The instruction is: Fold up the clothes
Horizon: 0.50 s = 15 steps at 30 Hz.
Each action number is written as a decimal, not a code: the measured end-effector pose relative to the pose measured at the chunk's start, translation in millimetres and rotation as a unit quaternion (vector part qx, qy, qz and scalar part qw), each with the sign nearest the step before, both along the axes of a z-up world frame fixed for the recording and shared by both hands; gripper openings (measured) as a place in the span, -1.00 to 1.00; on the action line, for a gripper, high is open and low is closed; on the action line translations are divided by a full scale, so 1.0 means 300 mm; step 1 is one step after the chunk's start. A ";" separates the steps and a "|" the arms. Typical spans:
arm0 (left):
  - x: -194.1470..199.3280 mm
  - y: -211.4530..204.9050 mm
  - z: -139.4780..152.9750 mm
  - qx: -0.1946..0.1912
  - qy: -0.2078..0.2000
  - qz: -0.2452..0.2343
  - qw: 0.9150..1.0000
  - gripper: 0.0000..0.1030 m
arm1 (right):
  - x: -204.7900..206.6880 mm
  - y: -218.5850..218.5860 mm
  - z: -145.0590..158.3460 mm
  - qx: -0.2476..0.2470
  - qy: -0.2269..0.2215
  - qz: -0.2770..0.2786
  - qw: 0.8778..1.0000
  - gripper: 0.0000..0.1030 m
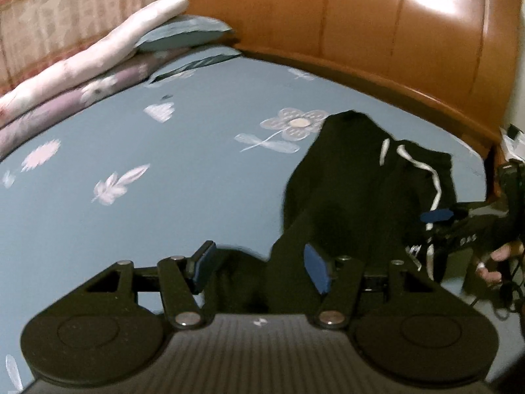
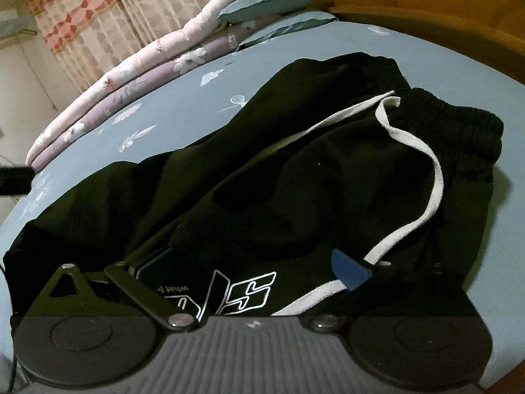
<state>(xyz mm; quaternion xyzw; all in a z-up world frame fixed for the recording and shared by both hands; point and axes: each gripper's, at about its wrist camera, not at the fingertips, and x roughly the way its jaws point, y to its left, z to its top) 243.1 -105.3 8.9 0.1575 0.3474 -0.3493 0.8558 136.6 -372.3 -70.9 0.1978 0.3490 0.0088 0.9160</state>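
Note:
A black garment (image 2: 295,170) with white side stripes (image 2: 433,180), an elastic waistband (image 2: 459,118) and a silver logo (image 2: 236,292) lies crumpled on the blue bed sheet (image 1: 131,213). My right gripper (image 2: 252,267) stands wide open low over it; the logo sits between its blue pads (image 2: 351,272), which press on nothing. In the left wrist view the garment (image 1: 361,180) rises in a hump at the right. My left gripper (image 1: 259,267) is open at its near end, with black cloth showing between the pads (image 1: 316,269). My right gripper (image 1: 433,223) and a hand (image 1: 492,259) sit at the garment's right side.
A wooden headboard (image 1: 361,32) curves along the far side of the bed. Folded quilts (image 1: 82,69) and a blue pillow (image 1: 183,32) are stacked at the far left, before a patterned curtain (image 2: 98,16). Flowers and feathers are printed on the sheet left of the garment.

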 end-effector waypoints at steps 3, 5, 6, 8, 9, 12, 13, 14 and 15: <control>0.002 0.092 -0.029 0.000 0.004 0.027 1.000 0.15 | -0.009 0.012 0.001 -0.014 0.004 0.009 1.000 1.00; 0.010 0.144 -0.051 0.003 0.003 0.044 0.999 0.07 | -0.013 0.020 0.000 -0.024 0.003 0.013 1.000 1.00; 0.016 0.171 -0.066 0.004 0.007 0.053 0.999 0.05 | -0.016 0.023 -0.001 -0.027 0.002 0.013 1.000 1.00; 0.021 0.219 -0.093 0.002 0.009 0.062 0.998 0.02 | -0.021 0.035 -0.005 -0.040 -0.002 0.016 0.999 1.00; 0.022 0.241 -0.108 0.001 0.008 0.064 0.998 0.02 | -0.023 0.045 -0.007 -0.052 -0.003 0.019 0.998 1.00; 0.021 0.268 -0.152 0.000 0.017 0.060 0.998 0.02 | -0.021 0.084 -0.011 -0.095 0.003 0.029 0.995 1.00; 0.013 0.271 -0.162 -0.007 0.017 0.049 0.999 0.02 | -0.018 0.093 -0.011 -0.104 0.006 0.029 0.994 1.00; -0.002 0.266 -0.168 -0.005 0.008 0.032 0.999 0.06 | -0.014 0.102 -0.012 -0.113 0.010 0.029 0.993 1.00; -0.018 0.260 -0.174 -0.003 -0.002 0.015 1.000 0.07 | -0.011 0.111 -0.012 -0.122 0.013 0.029 0.992 1.00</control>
